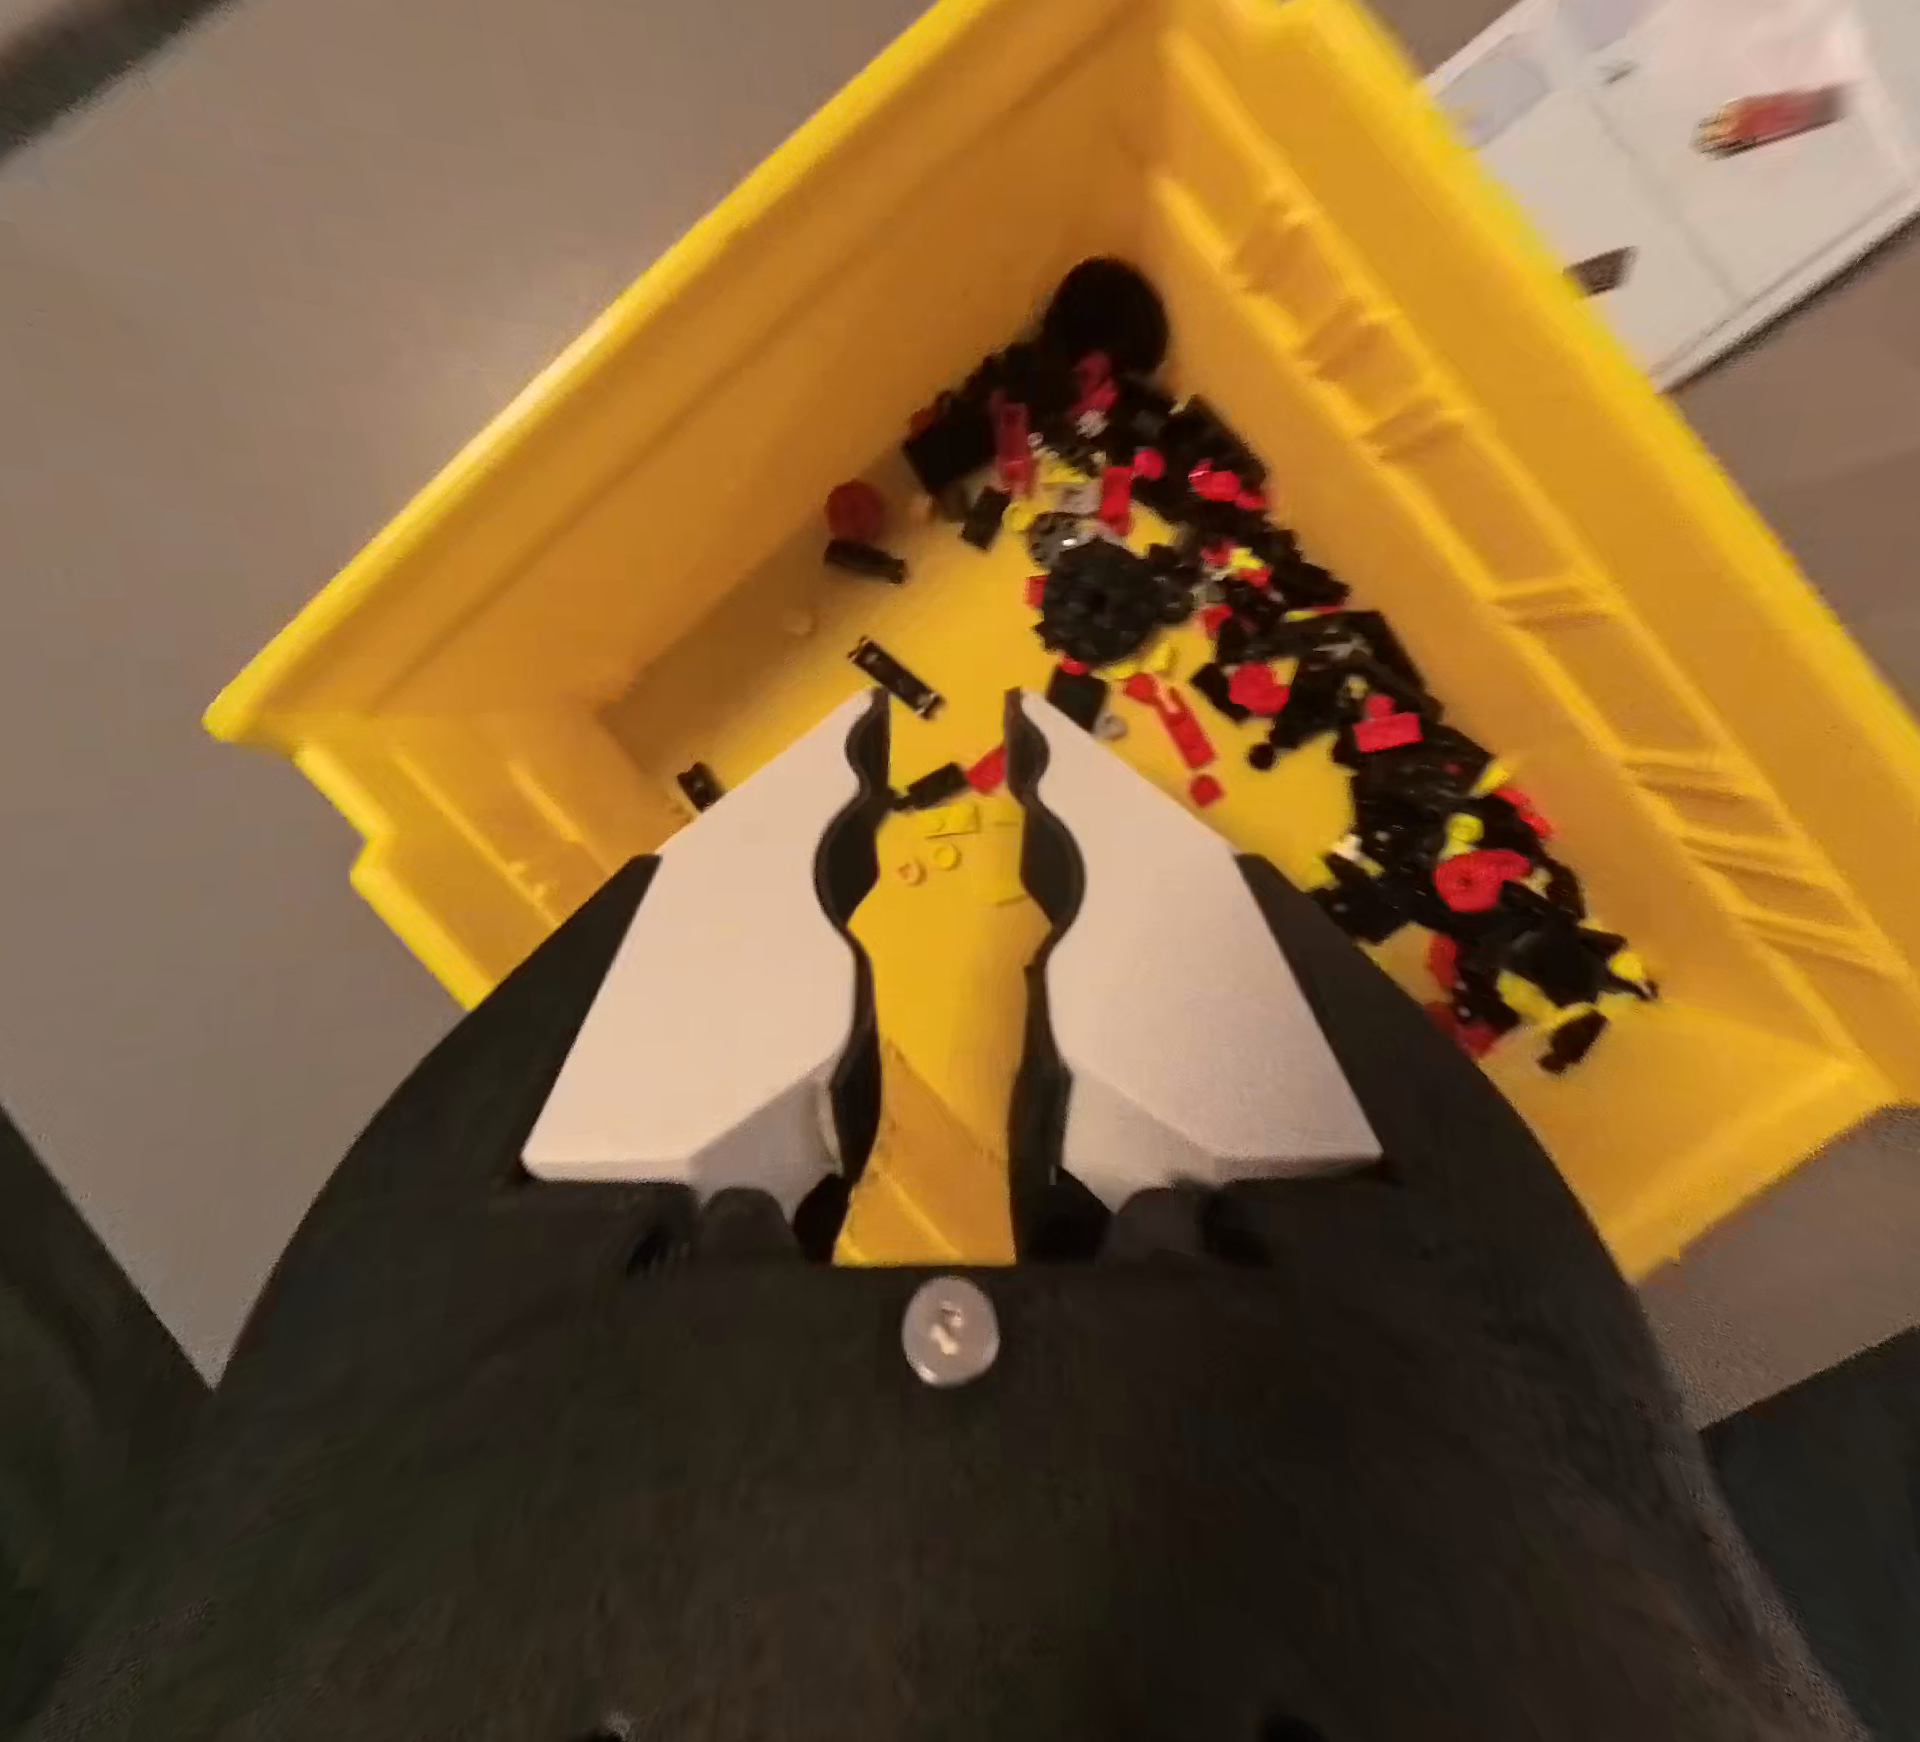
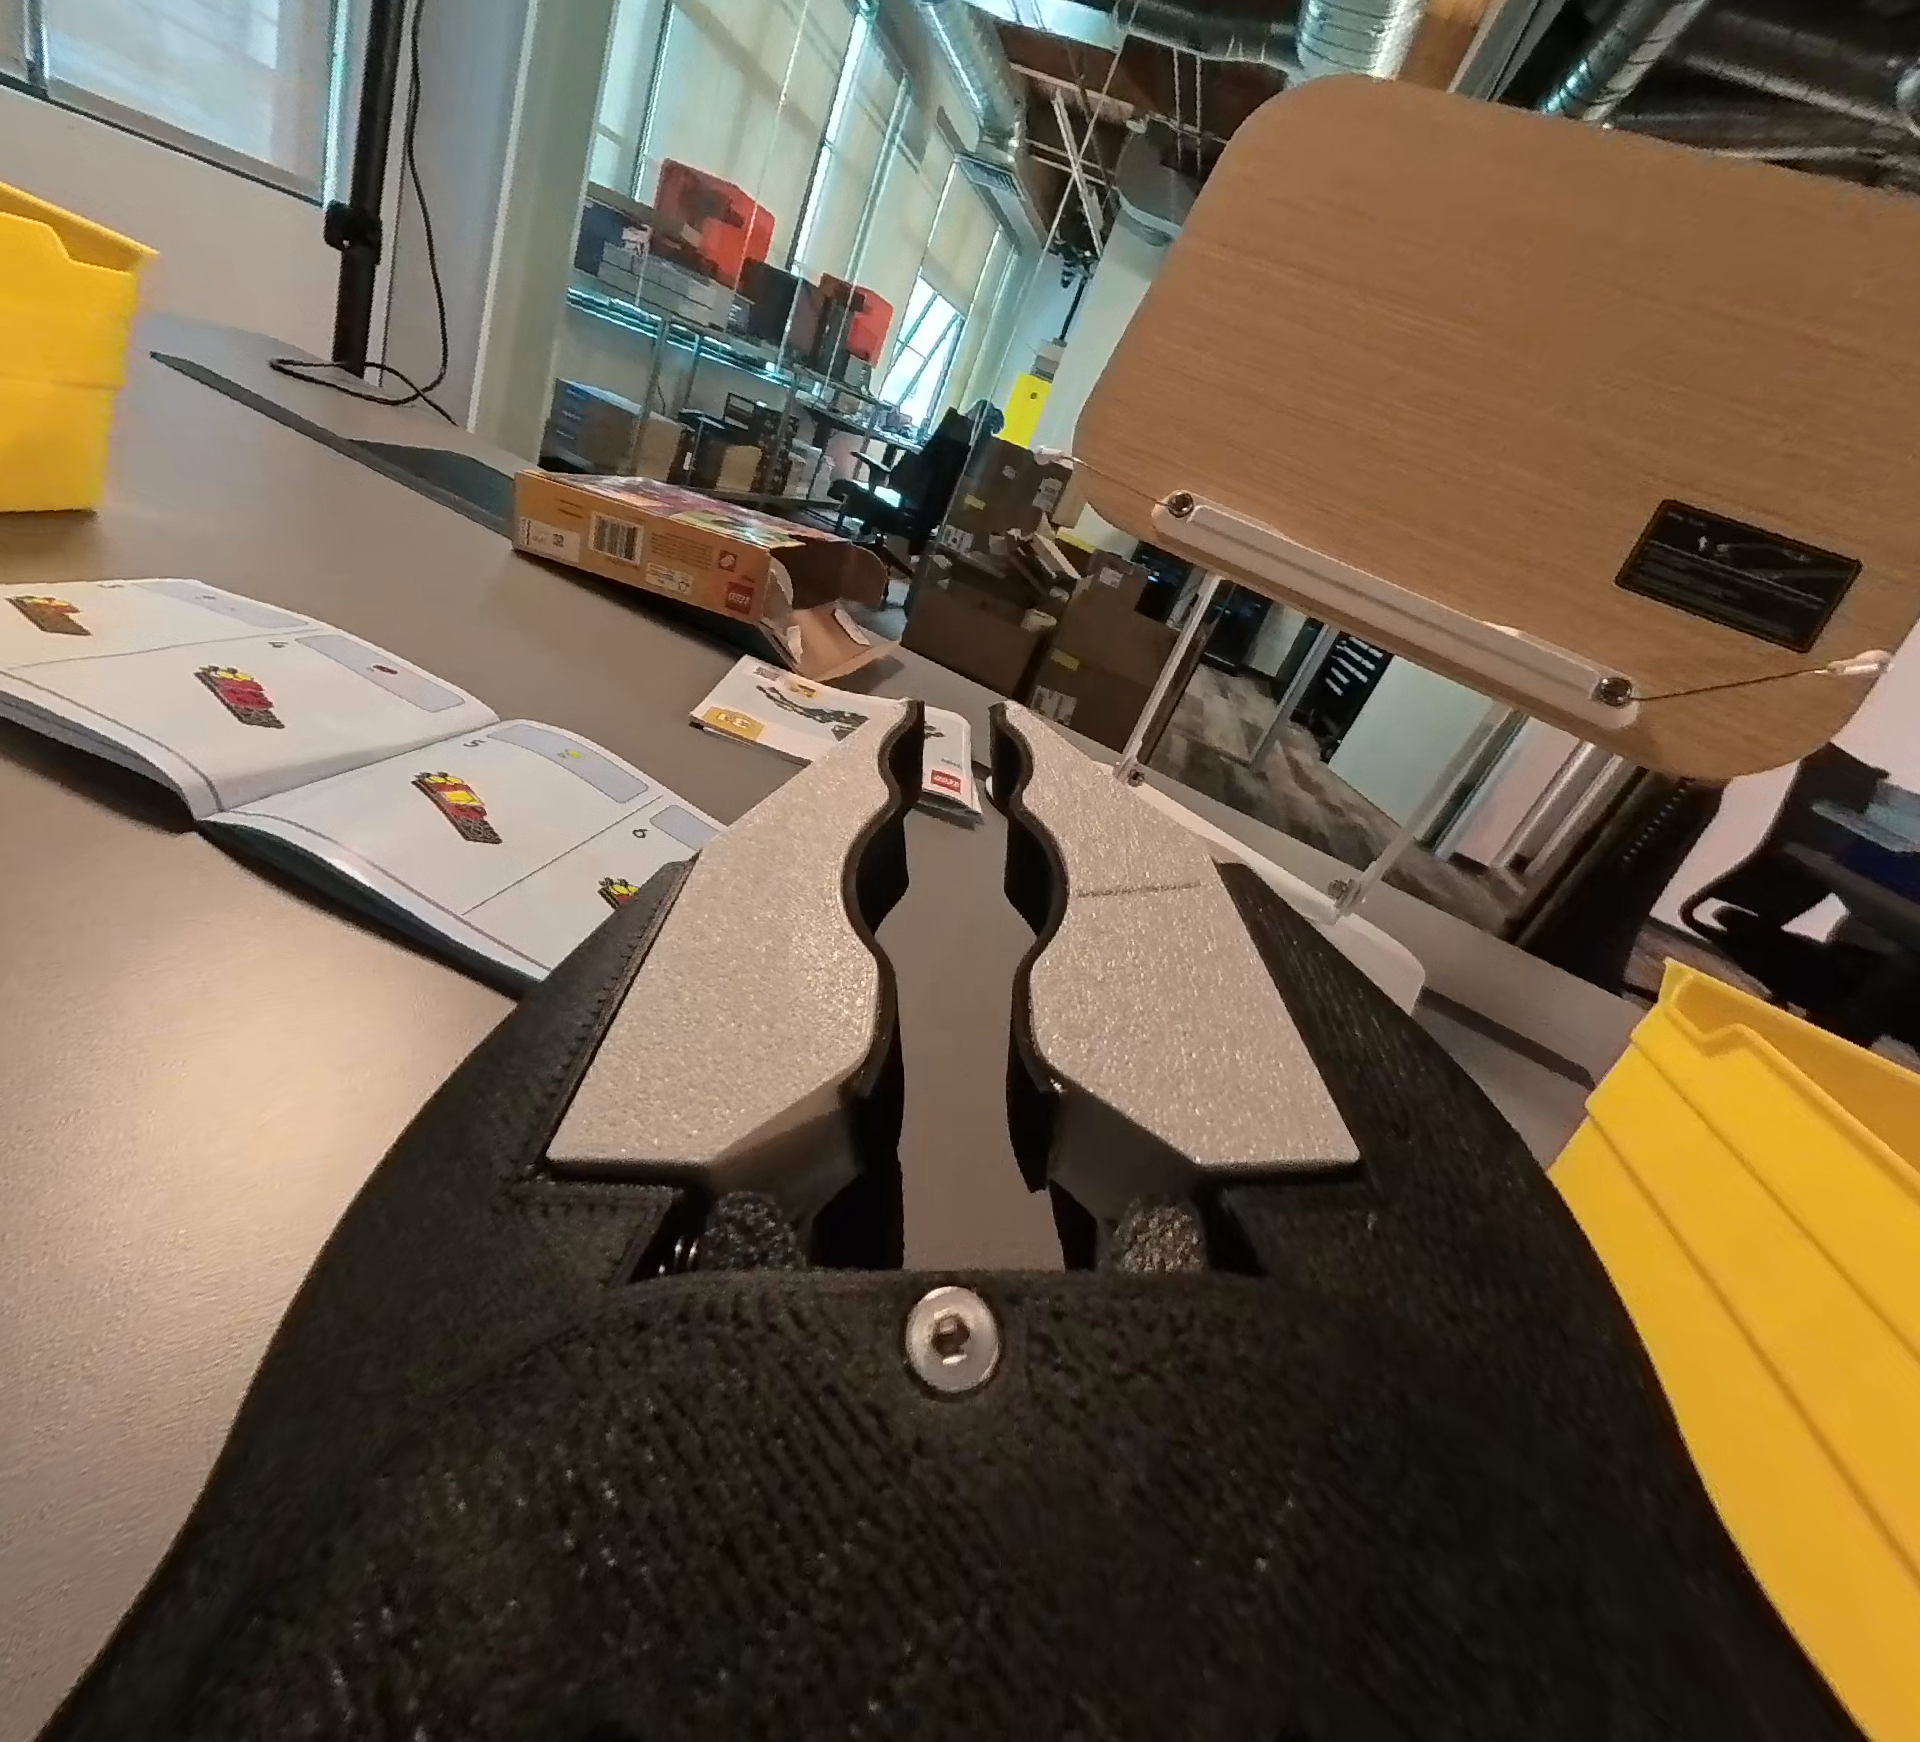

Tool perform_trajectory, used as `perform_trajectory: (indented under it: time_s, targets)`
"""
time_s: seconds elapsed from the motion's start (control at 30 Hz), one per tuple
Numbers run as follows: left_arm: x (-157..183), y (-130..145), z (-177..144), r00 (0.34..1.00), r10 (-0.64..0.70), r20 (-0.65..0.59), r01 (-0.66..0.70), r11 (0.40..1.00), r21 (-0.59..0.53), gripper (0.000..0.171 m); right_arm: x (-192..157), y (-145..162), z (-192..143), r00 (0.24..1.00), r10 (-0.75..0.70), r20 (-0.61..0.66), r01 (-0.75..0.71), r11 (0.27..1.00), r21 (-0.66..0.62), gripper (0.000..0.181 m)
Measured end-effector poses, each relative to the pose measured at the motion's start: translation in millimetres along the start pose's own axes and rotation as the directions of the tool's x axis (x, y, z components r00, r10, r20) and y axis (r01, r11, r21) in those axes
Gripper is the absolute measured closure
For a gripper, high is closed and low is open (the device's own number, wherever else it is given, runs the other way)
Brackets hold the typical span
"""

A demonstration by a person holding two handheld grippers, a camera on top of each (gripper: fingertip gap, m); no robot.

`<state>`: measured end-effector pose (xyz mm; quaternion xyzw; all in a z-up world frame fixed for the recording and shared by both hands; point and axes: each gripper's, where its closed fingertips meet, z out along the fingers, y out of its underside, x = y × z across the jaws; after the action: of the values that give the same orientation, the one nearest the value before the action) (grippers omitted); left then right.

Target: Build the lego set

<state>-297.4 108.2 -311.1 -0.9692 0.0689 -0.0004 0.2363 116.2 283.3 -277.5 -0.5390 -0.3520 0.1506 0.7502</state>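
- In the left wrist view, centre frame: your left gripper [image 1: 945, 705] hangs over the yellow bin [image 1: 665, 487], fingers parted, empty.
- Loose bricks [image 1: 1247, 653] all lie in the bin, the heap running upper-centre to lower-right. No assembly visible; I judge the build barely begun.
- Your right gripper [image 2: 956, 721] is low over the counter [image 2: 260, 1069], slightly apart, holding nothing.
- The open manual [image 2: 312, 747] lies at left.

Loose lego pieces [image 1: 1299, 653] are heaped in the bin [image 1: 665, 404], mostly toward its right. On the table [image 2: 208, 1121], an open booklet [image 2: 312, 736] is laid left, a box [image 2: 675, 549] farther behind.
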Motion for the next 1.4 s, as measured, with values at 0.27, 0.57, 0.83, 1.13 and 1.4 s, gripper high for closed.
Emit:
perform_trajectory:
  time_s: [0.27,0.57,0.83,1.13,1.4]
  targets:
    - [-22,10,56,0.981,-0.192,-0.020,0.181,0.949,-0.258,0.156,-4,0,1,1.000,-0.020,0.019,0.020,1.000,-0.004,0.171]
    - [-40,14,75,0.978,-0.196,0.069,0.208,0.936,-0.284,0.151,-7,0,1,0.999,-0.026,0.034,0.026,1.000,-0.005,0.171]
    - [-45,16,80,0.973,-0.224,0.059,0.231,0.936,-0.266,0.159,-9,1,2,0.999,-0.031,0.044,0.031,0.999,-0.007,0.172]
    - [-43,21,78,0.983,-0.162,0.090,0.181,0.944,-0.277,0.164,-11,1,2,0.998,-0.032,0.055,0.033,0.999,-0.007,0.172]
    - [-35,-9,38,0.990,-0.075,0.121,0.094,0.982,-0.163,0.165,-12,0,2,0.998,-0.029,0.063,0.029,1.000,-0.004,0.173]
